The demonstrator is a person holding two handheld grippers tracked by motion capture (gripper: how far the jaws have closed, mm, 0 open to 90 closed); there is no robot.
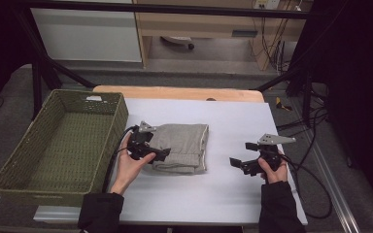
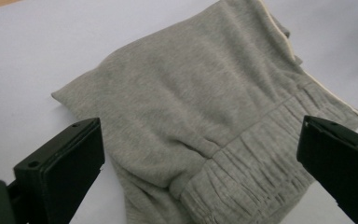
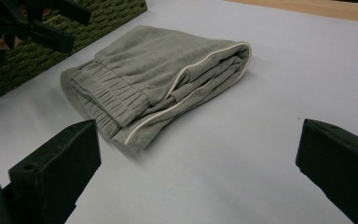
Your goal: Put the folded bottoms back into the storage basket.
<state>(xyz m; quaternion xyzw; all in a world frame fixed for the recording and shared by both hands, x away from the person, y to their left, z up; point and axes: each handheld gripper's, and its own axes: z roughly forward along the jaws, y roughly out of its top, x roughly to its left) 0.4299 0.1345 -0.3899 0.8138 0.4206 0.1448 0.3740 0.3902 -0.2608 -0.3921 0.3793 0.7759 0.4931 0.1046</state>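
We've got folded grey sweatpants lying mid-desk, right beside the green wicker basket. Left gripper sits over their left edge, jaws wide apart; right gripper is well off to the right, jaws spread too, nothing held.

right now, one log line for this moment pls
left gripper: open, at folded grey garment | right gripper: open, apart from garment | green woven basket: left of garment | white table

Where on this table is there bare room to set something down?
Free: the white tabletop behind the folded grey garment, the gap between it and the right tool, and the near strip. The basket looks empty. Crowded: around the left tool.
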